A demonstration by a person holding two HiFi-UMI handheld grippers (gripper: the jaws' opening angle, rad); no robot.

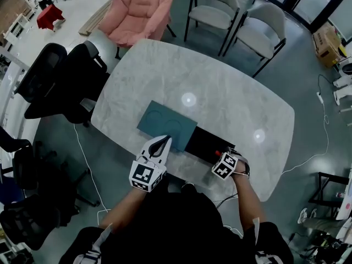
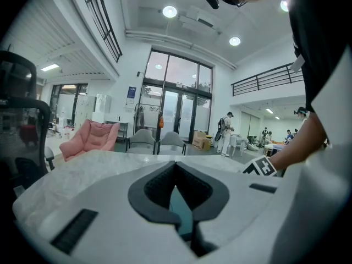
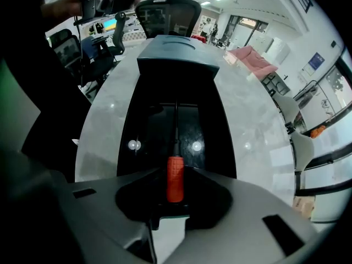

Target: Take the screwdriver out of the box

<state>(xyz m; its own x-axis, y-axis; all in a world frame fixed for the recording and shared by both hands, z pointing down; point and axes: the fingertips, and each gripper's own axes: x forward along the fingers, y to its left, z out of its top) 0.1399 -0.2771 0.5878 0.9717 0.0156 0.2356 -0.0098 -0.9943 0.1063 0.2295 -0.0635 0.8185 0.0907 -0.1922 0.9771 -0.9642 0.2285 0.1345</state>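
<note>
Though glossy, marble tbl (image 1: 220,92) amid chairs (image 1: 220,7)

Tabletop (image 1: 231,87): stone-look slab, pale with faint grey veining, polished; lamp reflections show on it; box (image 3: 176,120): black, with a glossy inner floor that mirrors two lamps; screwdriver (image 3: 175,181): orange-red handle, plastic in look, with a fine cross-hatched grip texture; shaft dark, metallic in look; teal panel (image 1: 166,124): smooth, matt; left gripper (image 2: 176,166) and right gripper (image 3: 175,170): smooth, matt, pale grey plastic shells; pads (image 2: 148,188): dark, matt, finely ribbed, rubber-like; pink chair (image 1: 140,7): padded, quilted cloth; grey chairs (image 1: 214,7): cloth seats on dark frames; floor (image 1: 297,76): smooth, grey, semi-gloss.
</note>
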